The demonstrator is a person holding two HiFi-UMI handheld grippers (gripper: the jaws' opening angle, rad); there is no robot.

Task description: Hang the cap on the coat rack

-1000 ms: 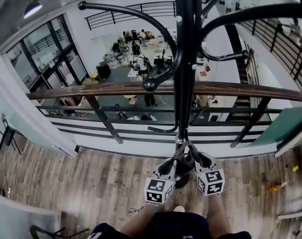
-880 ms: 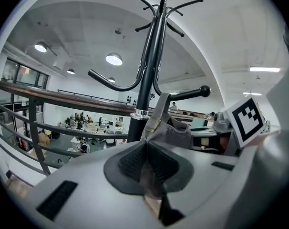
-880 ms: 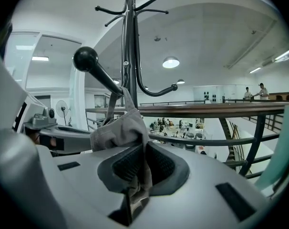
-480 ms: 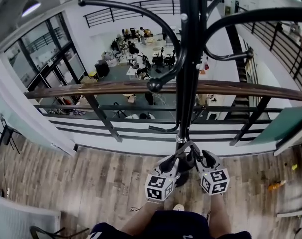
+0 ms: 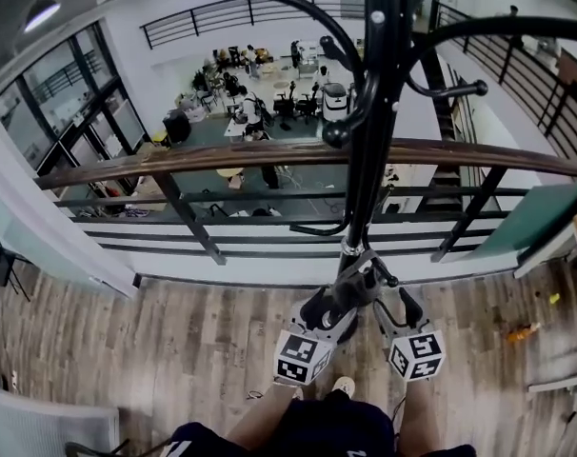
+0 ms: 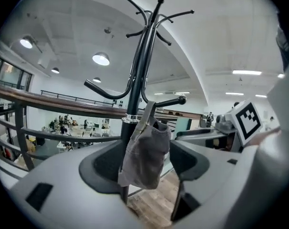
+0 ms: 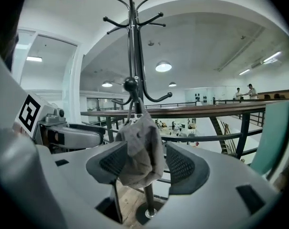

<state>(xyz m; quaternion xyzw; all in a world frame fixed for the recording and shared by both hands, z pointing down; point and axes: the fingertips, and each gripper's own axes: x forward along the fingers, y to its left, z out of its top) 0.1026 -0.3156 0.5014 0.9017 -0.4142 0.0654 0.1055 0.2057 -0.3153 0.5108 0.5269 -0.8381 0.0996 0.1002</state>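
On the left we hold one left gripper point(image 6: 147, 166), its jaws standing wide apart. One grey cap point(image 6: 143, 147) hangs between them. It overlaps the left pad and keeps a thin gap from the right pad, so nothing pinches it. The cap's strap runs up to a ball-tipped hook point(image 6: 181, 99), one of two lower hooks we count on the single black coat rack point(image 6: 135, 89). Further right is our one right gripper point(image 7: 145, 163), also spread wide. The same cap sits between its jaws and is clear of the right pad. From the head view, two marker cubes point(image 5: 301, 358) flank the pole, in front of one wooden-topped railing point(image 5: 174, 160).
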